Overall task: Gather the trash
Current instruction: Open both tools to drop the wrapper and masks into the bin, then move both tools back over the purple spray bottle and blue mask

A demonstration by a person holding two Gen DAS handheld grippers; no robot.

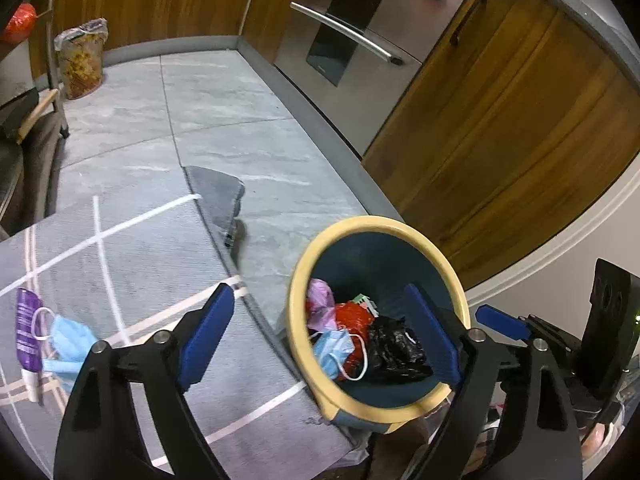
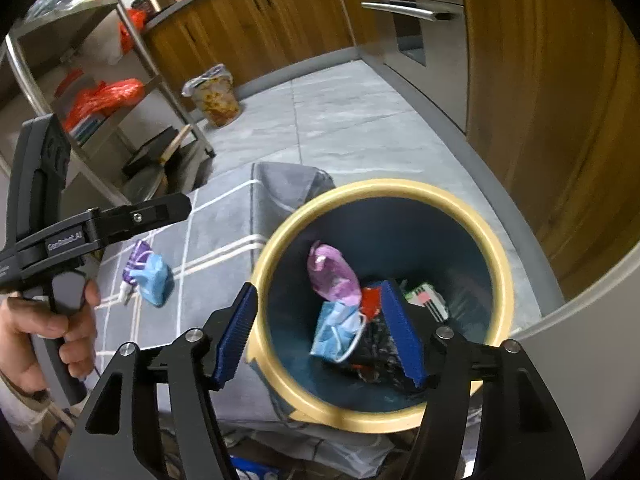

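Observation:
A dark blue trash bin with a cream rim (image 1: 298,280) (image 2: 500,240) stands at the rug's edge. Inside lie a pink bag (image 1: 322,300) (image 2: 332,272), a red wrapper (image 1: 352,318), a blue face mask (image 1: 334,350) (image 2: 338,330) and a black bag (image 1: 396,346). On the grey rug (image 1: 152,264) lie another blue mask (image 1: 68,338) (image 2: 154,280) and a purple tube (image 1: 27,328) (image 2: 136,260). My left gripper (image 1: 320,332) is open and empty, over the bin's near rim. My right gripper (image 2: 320,332) is open and empty above the bin.
Grey tiled floor (image 1: 240,120) runs to wooden cabinets (image 1: 500,128) and a steel oven (image 1: 360,40). A filled plastic bag (image 1: 82,60) (image 2: 214,94) stands by the far wall. A metal shelf rack (image 2: 132,60) with red bags is at left.

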